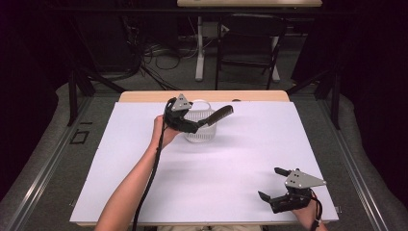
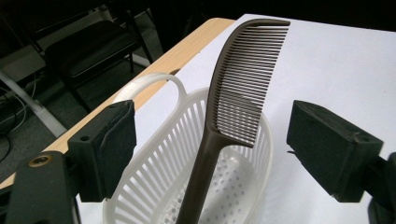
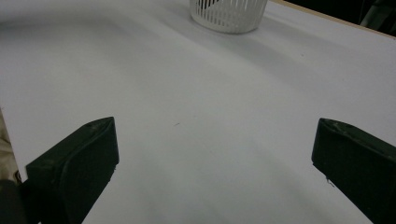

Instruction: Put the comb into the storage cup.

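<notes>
A dark brown comb [image 2: 243, 93] stands tilted in a white slotted basket [image 2: 154, 158], handle down inside it and teeth up and over the rim. My left gripper [image 2: 215, 140] is open around the comb, with a gap between each pad and the comb. In the high view the left gripper [image 1: 195, 125] is at the basket [image 1: 199, 134] at the far middle of the white sheet, and the comb [image 1: 220, 114] slants up to the right. My right gripper [image 1: 273, 183] rests open near the front right corner, with nothing between its jaws [image 3: 210, 154].
A white sheet [image 1: 216, 178] covers the table, with a strip of wooden edge [image 1: 144, 96] at the far side. Beyond the table stand a black chair [image 1: 250, 43] and a white desk leg [image 1: 199, 48], with cables [image 1: 159, 57] on the floor. The basket [image 3: 229, 11] lies far ahead of the right gripper.
</notes>
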### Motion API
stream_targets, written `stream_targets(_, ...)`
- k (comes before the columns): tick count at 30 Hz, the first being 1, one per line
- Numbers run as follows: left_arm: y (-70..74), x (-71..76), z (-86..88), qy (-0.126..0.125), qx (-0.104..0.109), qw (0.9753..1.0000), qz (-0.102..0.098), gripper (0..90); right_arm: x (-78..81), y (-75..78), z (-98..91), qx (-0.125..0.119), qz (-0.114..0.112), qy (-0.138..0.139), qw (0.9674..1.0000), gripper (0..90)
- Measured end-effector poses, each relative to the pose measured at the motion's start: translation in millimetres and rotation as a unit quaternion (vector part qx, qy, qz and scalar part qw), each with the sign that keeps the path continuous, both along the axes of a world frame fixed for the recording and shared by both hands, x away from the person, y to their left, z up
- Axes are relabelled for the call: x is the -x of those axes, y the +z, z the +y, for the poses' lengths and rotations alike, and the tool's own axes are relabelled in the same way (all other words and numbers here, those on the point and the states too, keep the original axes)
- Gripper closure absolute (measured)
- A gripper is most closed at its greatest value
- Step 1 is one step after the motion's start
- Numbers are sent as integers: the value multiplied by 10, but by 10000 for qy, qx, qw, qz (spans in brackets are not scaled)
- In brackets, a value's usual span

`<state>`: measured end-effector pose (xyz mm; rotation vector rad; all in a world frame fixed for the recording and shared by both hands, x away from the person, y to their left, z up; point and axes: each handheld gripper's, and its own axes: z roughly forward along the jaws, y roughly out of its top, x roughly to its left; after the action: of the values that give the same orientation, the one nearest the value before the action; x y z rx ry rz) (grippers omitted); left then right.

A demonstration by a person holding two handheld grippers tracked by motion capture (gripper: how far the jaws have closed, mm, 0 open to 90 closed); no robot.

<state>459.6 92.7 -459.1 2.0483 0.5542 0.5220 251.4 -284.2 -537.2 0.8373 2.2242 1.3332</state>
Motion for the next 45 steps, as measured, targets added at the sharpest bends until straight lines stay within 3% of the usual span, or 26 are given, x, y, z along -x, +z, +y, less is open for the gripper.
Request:
stream_targets(17, 51, 165, 174, 331, -180, 9993, 83, 6, 4, 7, 8, -17, 15, 22, 10000, 1)
stream_targets(33, 70, 413, 352, 509, -279, 9982, 173, 2, 2, 9, 21, 9, 25, 29, 10000, 1)
stream_targets(45, -30, 641, 447, 617, -271, 9975, 214, 2, 2, 10, 22, 17, 7, 36, 10000, 1)
